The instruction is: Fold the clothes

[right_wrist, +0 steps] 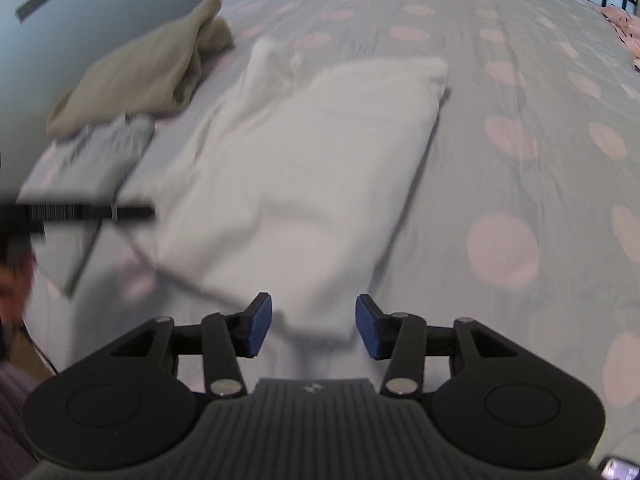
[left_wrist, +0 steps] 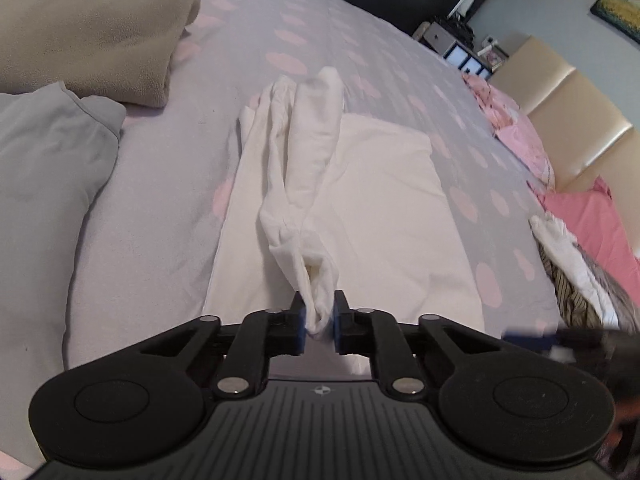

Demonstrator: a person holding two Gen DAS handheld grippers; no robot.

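Two claws work over the bed [left_wrist: 360, 60] here. Our left claw [left_wrist: 320, 326] is clamped on a bunched end of the white garment [left_wrist: 380, 200], whose twisted sleeve trails away from the blue pads across the flat, folded body lying on the dotted bedspread. Our right claw [right_wrist: 314, 326] stands parted with nothing between its pads, hovering just above the near edge of that same garment. A beige fleece [left_wrist: 92, 28] and a grey folded piece [left_wrist: 44, 168] lie beside it.
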